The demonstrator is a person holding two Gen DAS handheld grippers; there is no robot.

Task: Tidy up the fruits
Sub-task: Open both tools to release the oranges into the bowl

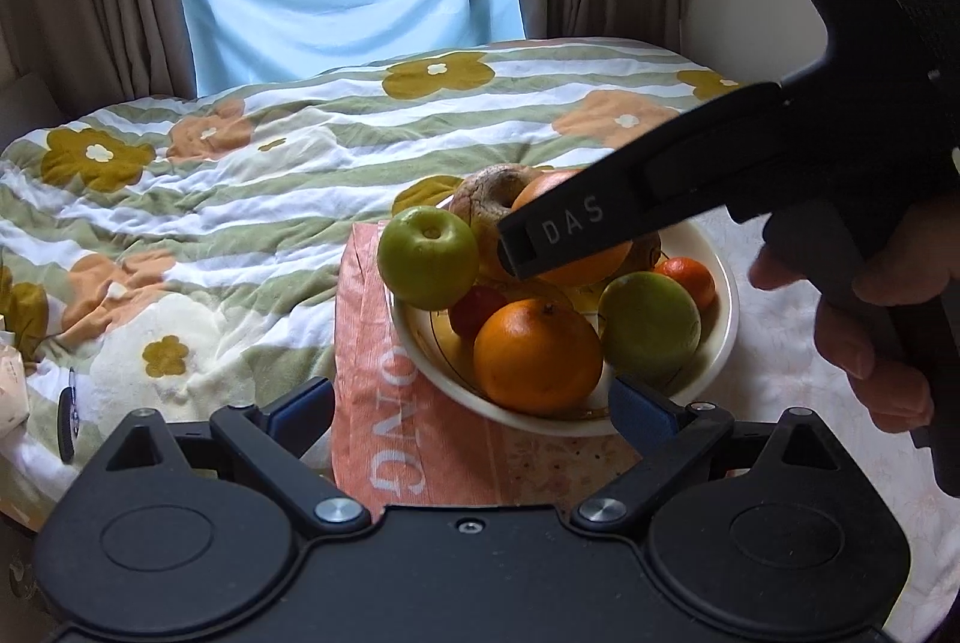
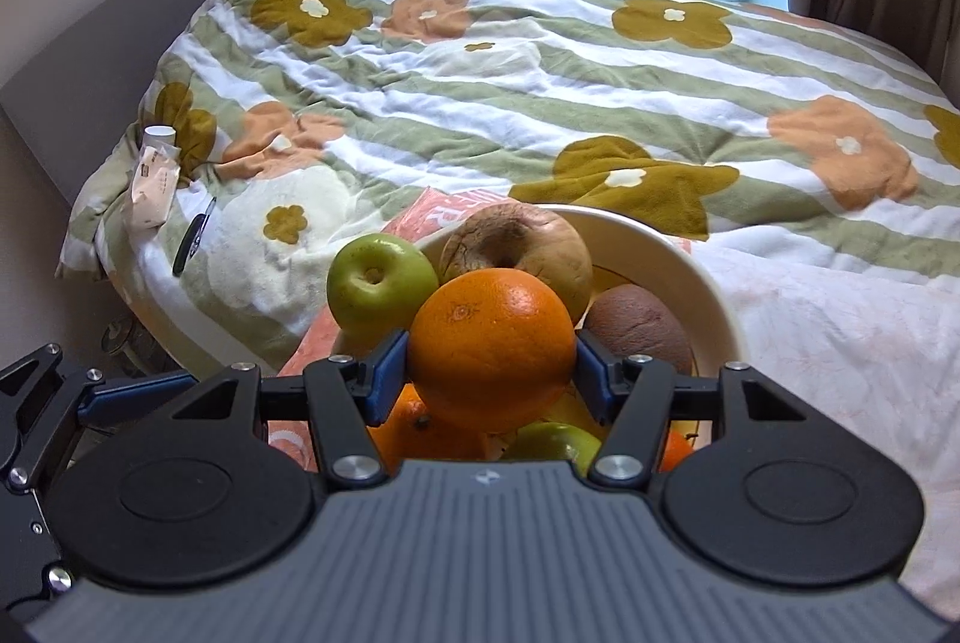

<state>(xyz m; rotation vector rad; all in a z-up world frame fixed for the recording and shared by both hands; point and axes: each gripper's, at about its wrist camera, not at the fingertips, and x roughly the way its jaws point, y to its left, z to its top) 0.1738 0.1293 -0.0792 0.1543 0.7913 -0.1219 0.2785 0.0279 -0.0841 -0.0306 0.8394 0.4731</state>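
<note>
My right gripper (image 2: 491, 361) fills the bottom of its own view, its blue pads (image 2: 390, 364) set against both flanks of a large orange (image 2: 491, 343), so I read it as holding that orange, though the grip looks light. The orange sits on top of the pile in a cream bowl (image 2: 690, 277). My left gripper (image 1: 474, 403) hangs with jaws wide and empty, just short of the bowl's near rim.

To do this step well, I judge I should keep the pads centred on the widest part and lift straight up, since neighbours lean close: a green apple (image 2: 381, 283) to the left, a wrinkled brown apple (image 2: 522, 247) behind and a dull brown fruit (image 2: 642, 325) to the right.

The orange is round, bright and pebbled, with a small navel facing the camera. The bowl rests on a pink printed cloth (image 1: 384, 343) on a flowered bedspread (image 1: 210, 199).
</note>
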